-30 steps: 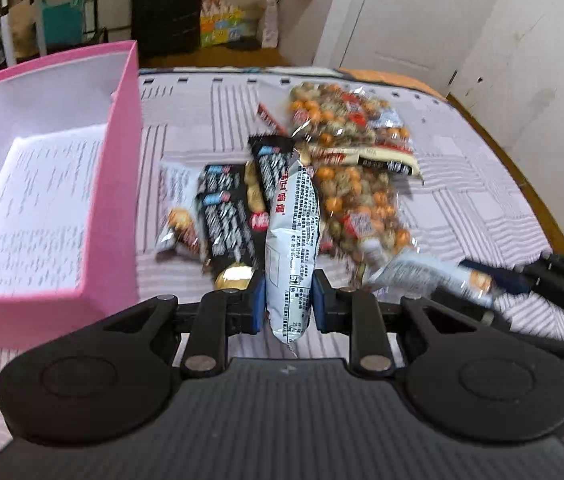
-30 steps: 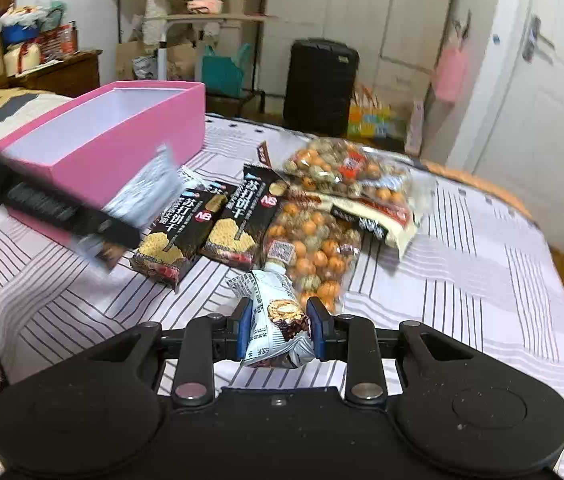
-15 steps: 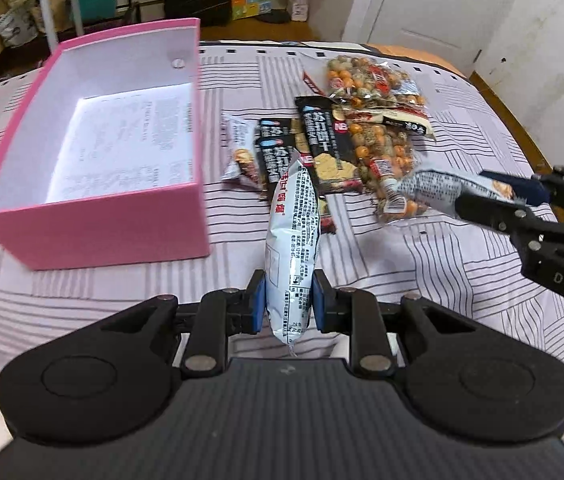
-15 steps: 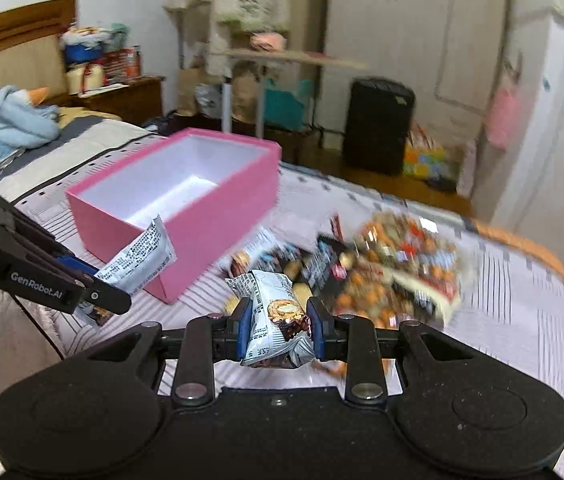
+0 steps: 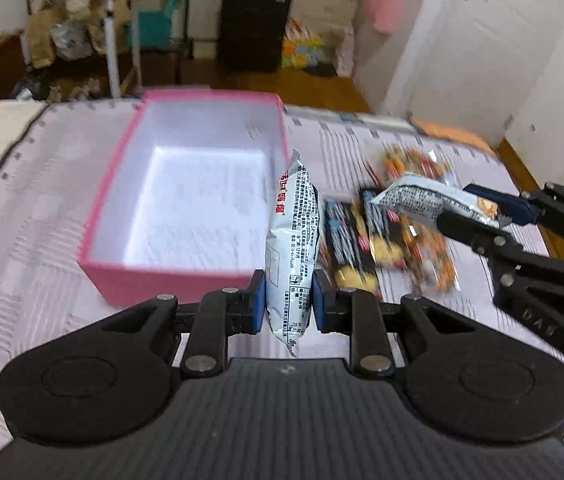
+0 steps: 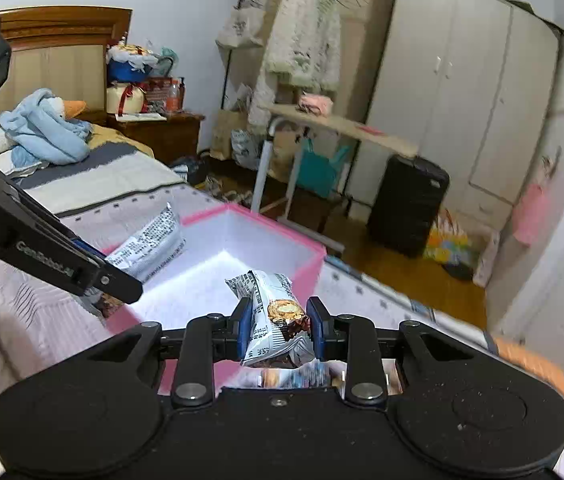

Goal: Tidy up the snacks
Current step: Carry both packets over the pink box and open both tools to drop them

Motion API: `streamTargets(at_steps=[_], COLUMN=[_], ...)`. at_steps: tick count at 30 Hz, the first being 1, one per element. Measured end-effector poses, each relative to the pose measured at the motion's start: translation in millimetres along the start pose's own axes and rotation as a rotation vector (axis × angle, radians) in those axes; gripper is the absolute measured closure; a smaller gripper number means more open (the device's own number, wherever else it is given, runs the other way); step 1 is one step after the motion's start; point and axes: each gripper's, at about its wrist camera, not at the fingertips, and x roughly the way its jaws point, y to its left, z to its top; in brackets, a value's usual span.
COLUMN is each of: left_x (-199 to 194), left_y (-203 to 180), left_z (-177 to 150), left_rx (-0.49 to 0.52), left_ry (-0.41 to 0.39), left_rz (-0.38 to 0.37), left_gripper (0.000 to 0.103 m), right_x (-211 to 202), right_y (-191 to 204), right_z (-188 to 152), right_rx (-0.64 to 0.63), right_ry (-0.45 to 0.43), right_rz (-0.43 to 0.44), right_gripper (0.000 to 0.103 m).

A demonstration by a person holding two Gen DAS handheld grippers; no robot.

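My left gripper [image 5: 285, 304] is shut on a white snack packet [image 5: 292, 248], held upright above the near right corner of the open pink box [image 5: 170, 284]. My right gripper [image 6: 278, 326] is shut on a second white snack packet [image 6: 276, 316], held above the box's near wall [image 6: 122, 318]. The right gripper with its packet [image 5: 430, 200] also shows in the left wrist view, right of the box. The left gripper's packet [image 6: 150, 242] shows in the right wrist view over the box. The box interior [image 5: 198, 204] is white with only a printed sheet.
Several loose snacks, black bars [image 5: 352, 240] and bags of mixed nuts [image 5: 422, 184], lie on the striped bedspread [image 5: 22, 240] right of the box. A black suitcase [image 6: 406, 204], a folding table [image 6: 338, 128] and a wardrobe stand beyond the bed.
Both grippers have lifted and swung left from the snack pile toward the pink box, each still holding its packet. The box is now directly ahead of both.
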Motion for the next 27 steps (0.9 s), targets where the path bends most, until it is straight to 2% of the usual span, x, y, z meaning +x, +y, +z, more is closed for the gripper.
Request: streamTargets(at_steps=[4,9,12,16,22,25,27], left_x=[17,63,97,137,189,216,233], left_y=[16,38,53,77,107,118,123], left_z=[29,56,66,79,95,101,106], left_rx=[-0.042,-0.121,-0.164,-0.24,-0.316,-0.353,-0.376], left_ry=[-0.04,-0.032,0.015,0.036,0.09,0.128,0.162], left_rz=[0.028,0.022,0.02,0.037,0.037,0.037,0.047], left_gripper=[0.08,0.08,0.08,0.081,0.081,0.081,0.081], right_x=[43,104,140,184,237,261,268], right_y=[-4,-6,-5,-5,-15,-20,-22], right_z=[23,28,25,24,28,29,27], right_rx=[-0.028,0.023,0.033,0.04,0.013,-0.008,-0.036], right_ry=[-0.013,-0.008,-0.022,0.012,0.088,0.155,0.163], right_rz=[0.042,0.076,0.087,0.093,0.142,0.161,0.158], right_gripper=[0.069,0.069,0.069,0.069,0.069,0.069,0.068])
